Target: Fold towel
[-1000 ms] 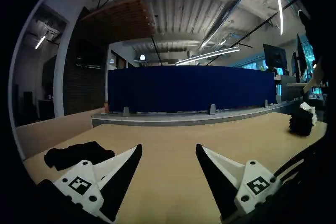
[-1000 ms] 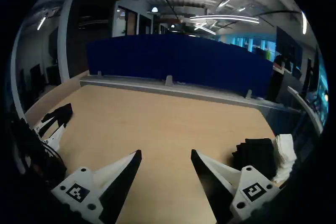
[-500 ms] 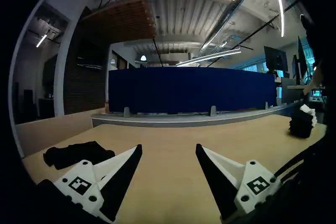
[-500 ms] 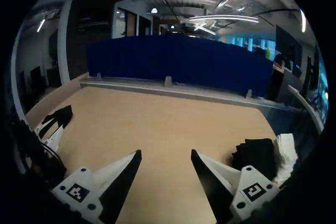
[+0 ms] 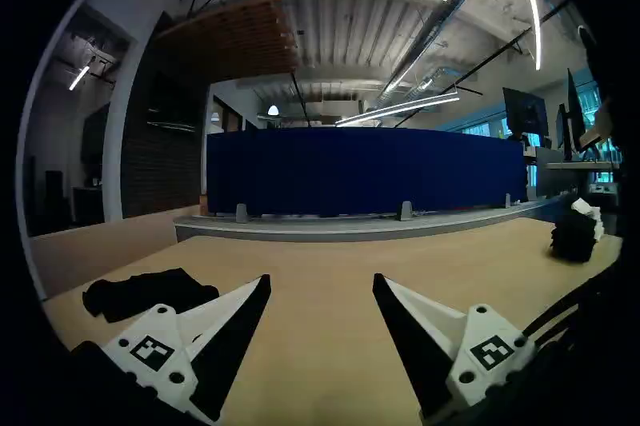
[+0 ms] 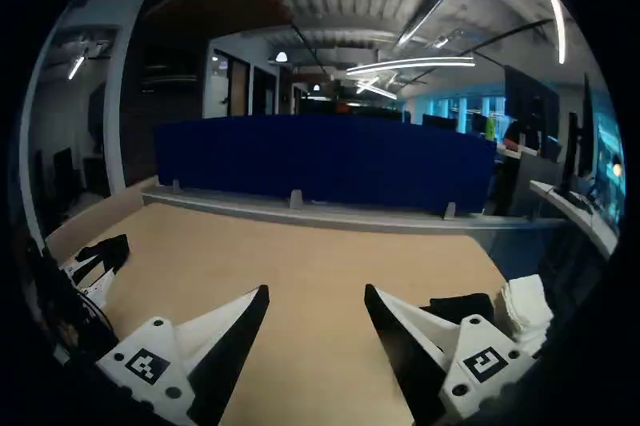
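A crumpled black towel (image 5: 148,292) lies on the wooden table (image 5: 336,282) at the left, just ahead of my left gripper (image 5: 320,298), which is open and empty. At the table's right end sits a stack of folded towels, black (image 5: 573,236) with white (image 5: 589,210) behind it. In the right gripper view the black folded stack (image 6: 460,308) and the white one (image 6: 526,302) lie just beyond my right gripper (image 6: 316,306), which stands open with nothing between its fingers. The left gripper (image 6: 92,270) shows at the far left there, with the black towel (image 6: 112,250) beyond it.
A blue partition (image 5: 360,170) on a grey base runs along the table's far edge. Monitors (image 5: 524,106) stand at the right. A wide stretch of bare tabletop (image 6: 304,266) lies between the two grippers.
The right gripper has tilted upward and lowered, so the folded stacks now sit lower and partly behind its right finger. The left gripper has barely moved.
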The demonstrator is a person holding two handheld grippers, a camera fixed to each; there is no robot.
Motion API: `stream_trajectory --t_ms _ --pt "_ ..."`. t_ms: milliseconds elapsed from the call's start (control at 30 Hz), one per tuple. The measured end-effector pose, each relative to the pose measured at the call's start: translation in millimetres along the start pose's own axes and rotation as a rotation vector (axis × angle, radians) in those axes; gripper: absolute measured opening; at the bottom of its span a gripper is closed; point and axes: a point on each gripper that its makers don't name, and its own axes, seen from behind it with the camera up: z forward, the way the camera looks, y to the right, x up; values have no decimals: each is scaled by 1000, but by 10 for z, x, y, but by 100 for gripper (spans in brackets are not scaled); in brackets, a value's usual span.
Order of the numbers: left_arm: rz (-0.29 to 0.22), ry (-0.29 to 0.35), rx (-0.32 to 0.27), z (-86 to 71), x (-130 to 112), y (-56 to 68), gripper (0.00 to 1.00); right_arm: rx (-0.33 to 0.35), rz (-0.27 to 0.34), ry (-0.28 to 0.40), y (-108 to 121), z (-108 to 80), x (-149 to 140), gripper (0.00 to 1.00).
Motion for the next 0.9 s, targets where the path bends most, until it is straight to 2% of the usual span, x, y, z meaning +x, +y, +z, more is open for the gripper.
stream_trajectory --t_ms 300,600,900 --pt "0 0 0 -5 -9 -3 95 -65 68 125 508 59 -13 94" --pt "0 0 0 -14 -6 -5 95 -60 105 185 704 162 -462 95" --pt "0 0 -2 -28 -6 -57 95 -81 123 220 857 399 -1042 96"
